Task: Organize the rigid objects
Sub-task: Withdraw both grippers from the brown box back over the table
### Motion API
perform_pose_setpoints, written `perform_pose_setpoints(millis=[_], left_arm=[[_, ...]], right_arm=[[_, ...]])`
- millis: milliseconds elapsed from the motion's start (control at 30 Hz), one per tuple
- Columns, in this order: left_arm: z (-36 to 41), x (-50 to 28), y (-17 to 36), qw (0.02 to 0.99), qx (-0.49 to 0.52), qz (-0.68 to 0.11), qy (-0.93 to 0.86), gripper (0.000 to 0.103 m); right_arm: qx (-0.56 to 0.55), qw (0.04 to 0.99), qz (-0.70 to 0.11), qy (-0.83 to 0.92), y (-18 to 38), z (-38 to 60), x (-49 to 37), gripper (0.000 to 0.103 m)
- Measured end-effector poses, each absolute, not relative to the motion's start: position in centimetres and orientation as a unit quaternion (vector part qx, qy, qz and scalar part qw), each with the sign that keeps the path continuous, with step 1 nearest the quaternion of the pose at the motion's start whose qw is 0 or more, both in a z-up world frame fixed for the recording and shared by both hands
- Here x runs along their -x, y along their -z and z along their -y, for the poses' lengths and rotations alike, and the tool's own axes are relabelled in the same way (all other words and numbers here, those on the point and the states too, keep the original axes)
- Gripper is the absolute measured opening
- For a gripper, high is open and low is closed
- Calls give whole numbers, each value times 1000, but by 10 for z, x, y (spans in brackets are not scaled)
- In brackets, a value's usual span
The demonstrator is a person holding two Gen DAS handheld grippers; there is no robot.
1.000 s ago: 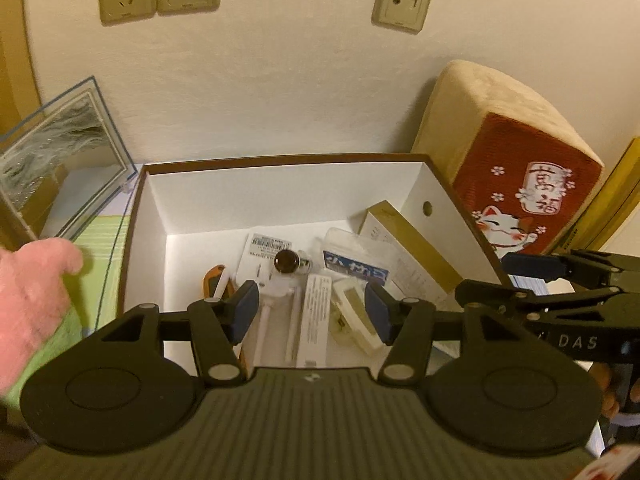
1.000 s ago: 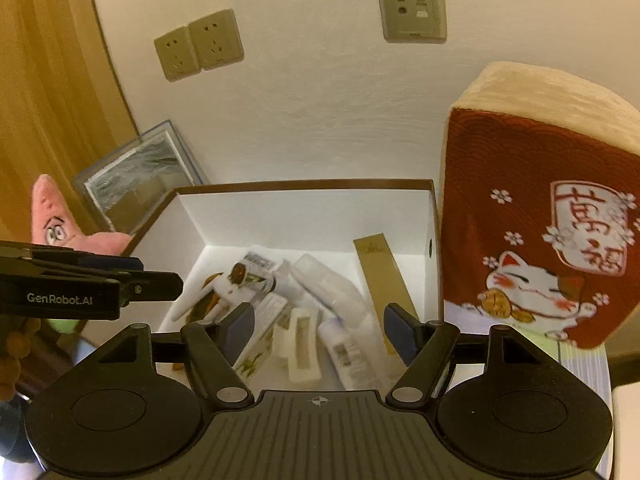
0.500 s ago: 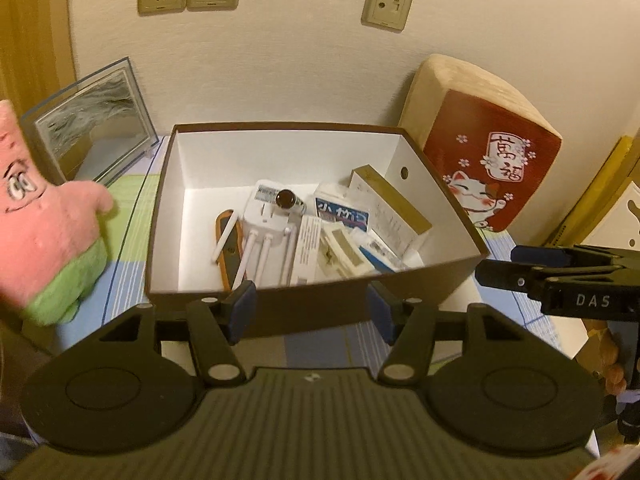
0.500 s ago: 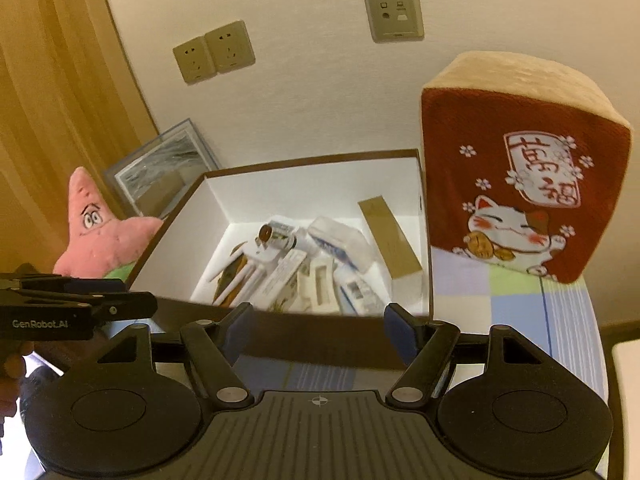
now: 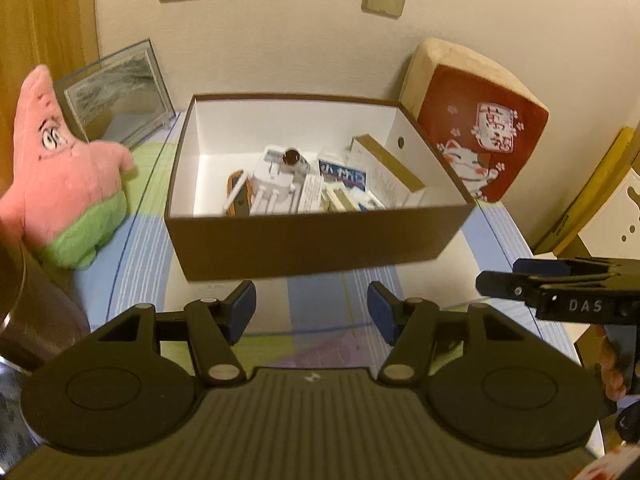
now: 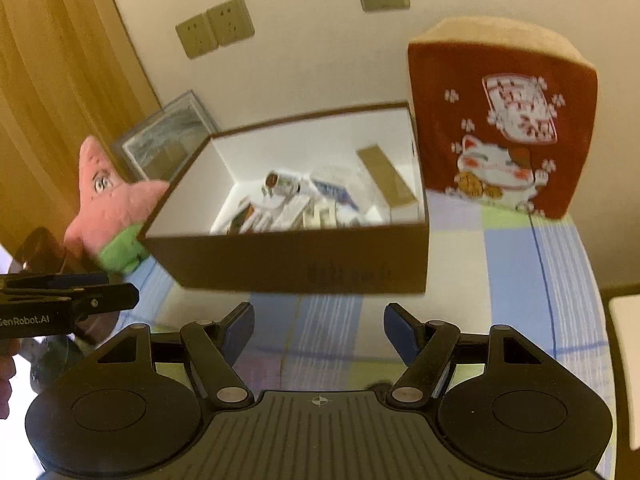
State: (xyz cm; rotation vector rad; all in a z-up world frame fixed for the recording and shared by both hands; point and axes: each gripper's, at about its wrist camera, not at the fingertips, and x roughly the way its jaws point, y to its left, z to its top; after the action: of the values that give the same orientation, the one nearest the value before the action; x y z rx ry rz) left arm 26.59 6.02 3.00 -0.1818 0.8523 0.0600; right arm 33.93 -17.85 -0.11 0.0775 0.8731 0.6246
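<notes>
The desk (image 5: pixel 132 292), covered with a checked cloth, carried a brown box (image 5: pixel 312 248) with white inner walls at its middle, a red cushion with a cat picture (image 5: pixel 484 140) just beside the box on the right, and a pink star plush toy (image 5: pixel 60 172) near it on the left. Inside the box lay the rigid objects together: a gold-edged carton (image 5: pixel 388 172) leaning at the right wall, a white plug adapter (image 5: pixel 276 184), and an orange item (image 5: pixel 238 198) at the left. The left hand-held gripper (image 5: pixel 312 312) and the right hand-held gripper (image 6: pixel 319 326) both hovered over the cloth before the box, their jaws apart and holding nothing.
</notes>
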Motion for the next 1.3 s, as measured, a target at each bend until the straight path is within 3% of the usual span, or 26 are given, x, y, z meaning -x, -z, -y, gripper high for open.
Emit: perform_pose_setpoints(millis=[600,1300], left_arm=[[-36,-221,5,882,112,-458,-32,58],[-25,-218,45,868,62,-491,-41,58]], right_arm=[[-24,835,-469,-287,33,184,-298,69],[-25,822,-511,-251,75,177,-299,69]])
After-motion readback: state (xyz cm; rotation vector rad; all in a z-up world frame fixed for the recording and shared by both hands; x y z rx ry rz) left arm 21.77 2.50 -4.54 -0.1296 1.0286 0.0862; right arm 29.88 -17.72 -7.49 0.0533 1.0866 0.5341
